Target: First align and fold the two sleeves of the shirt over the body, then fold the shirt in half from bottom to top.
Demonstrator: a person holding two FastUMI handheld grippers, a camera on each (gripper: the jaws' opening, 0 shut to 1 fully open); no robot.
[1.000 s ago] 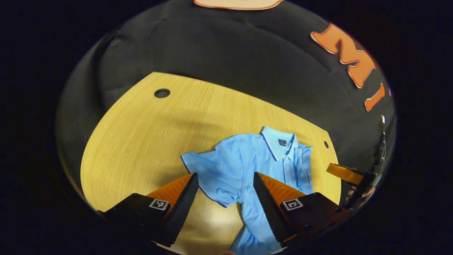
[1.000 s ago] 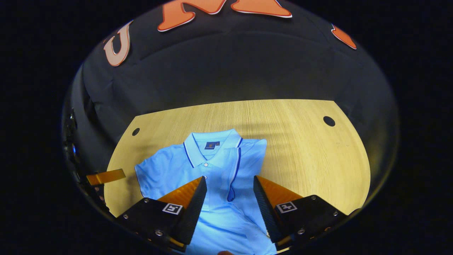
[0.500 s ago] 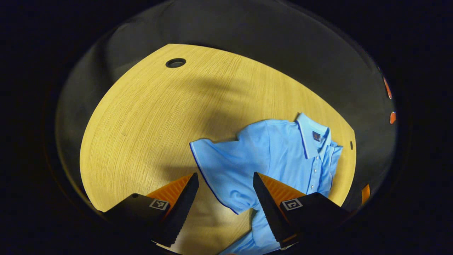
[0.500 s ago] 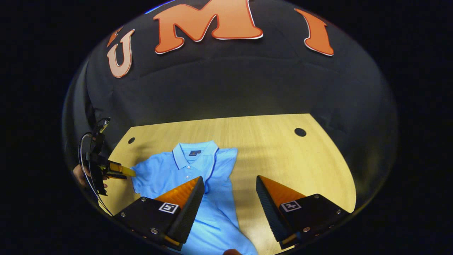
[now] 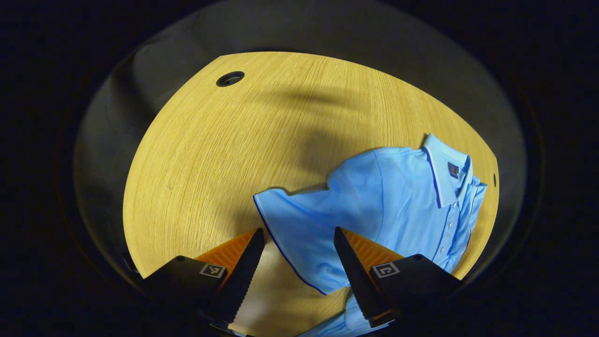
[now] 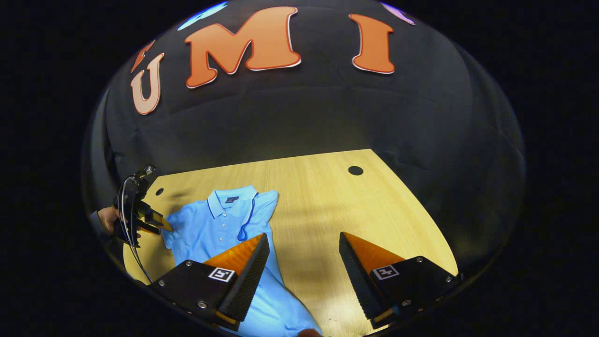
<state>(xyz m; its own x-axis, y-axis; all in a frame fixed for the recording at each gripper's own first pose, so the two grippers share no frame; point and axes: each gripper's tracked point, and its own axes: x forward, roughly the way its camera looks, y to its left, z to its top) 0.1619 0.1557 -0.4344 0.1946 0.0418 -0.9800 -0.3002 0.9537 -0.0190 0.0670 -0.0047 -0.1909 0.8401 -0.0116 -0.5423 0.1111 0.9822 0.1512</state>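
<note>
In the left gripper view we see our left gripper (image 5: pixel 297 243) nearest, its jaws standing wide apart with nothing between the fingers but air; the spread left sleeve (image 5: pixel 299 229) of the light blue polo shirt (image 5: pixel 388 206) lies on the table below the gap, apparently not yet touched, though height above the cloth is hard to judge here. Each finger carries a small square black-and-white marker; these are coded patterns, not writing we can read. Beyond the sleeve the shirt lies face up on the wooden table (image 5: pixel 224 154), its dark-edged collar (image 5: pixel 447 171) and button placket (image 5: pixel 451 222) toward the table's right edge. A small dark label sits inside the collar, too small for us to read. Farther off, a round cable hole (image 5: pixel 230 78) sits near the table's far left corner. In the right gripper view our right gripper (image 6: pixel 304 243) also stands wide open and empty, over bare wood just right of the shirt's body. The right sleeve (image 6: pixel 255 213) already lies folded over the chest. At the far left a hand (image 6: pixel 108 218) holds the left gripper beside the spread sleeve.
</note>
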